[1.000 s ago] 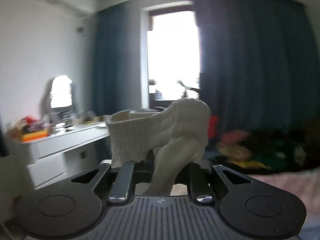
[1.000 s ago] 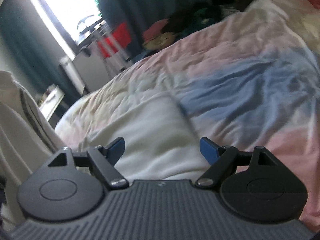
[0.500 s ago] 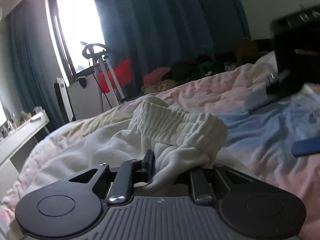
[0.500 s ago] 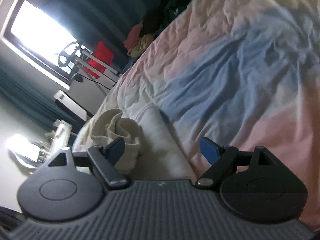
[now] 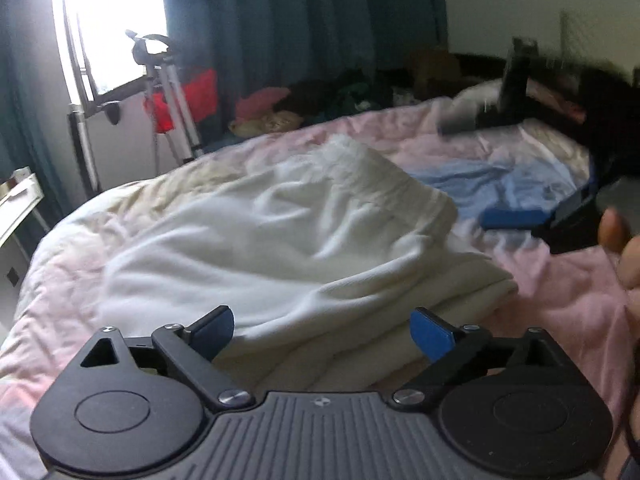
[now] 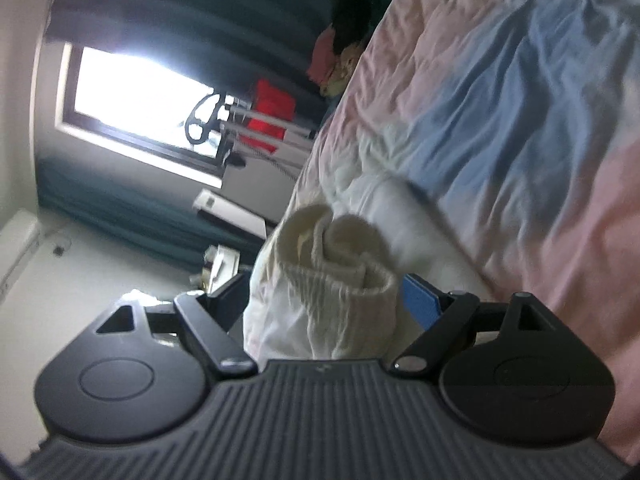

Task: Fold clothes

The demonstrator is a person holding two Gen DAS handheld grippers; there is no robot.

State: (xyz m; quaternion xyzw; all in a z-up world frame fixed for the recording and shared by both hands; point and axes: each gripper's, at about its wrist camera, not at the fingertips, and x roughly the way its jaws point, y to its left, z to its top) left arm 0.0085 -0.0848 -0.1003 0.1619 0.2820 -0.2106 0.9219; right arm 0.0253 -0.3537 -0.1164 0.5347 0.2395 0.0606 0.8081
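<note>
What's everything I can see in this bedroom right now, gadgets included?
white garment: one, cream-white knit, lying folded on the bed; its ribbed cuff sits between the right gripper's fingers
bedspread: one, pink, pale blue and cream, wrinkled, covering the bed
curtains: dark teal, beside the window
window: one, bright, far left
tripod: one, silver, by the window
red item: one, behind the tripod, unclear what it is
clothes heap: pink, yellow and dark pieces, past the bed's far edge
left gripper: black with blue pads, jaws opening, just above the garment
right gripper: same make, open around the cuff
hand: one, right edge, holding the right gripper
</note>
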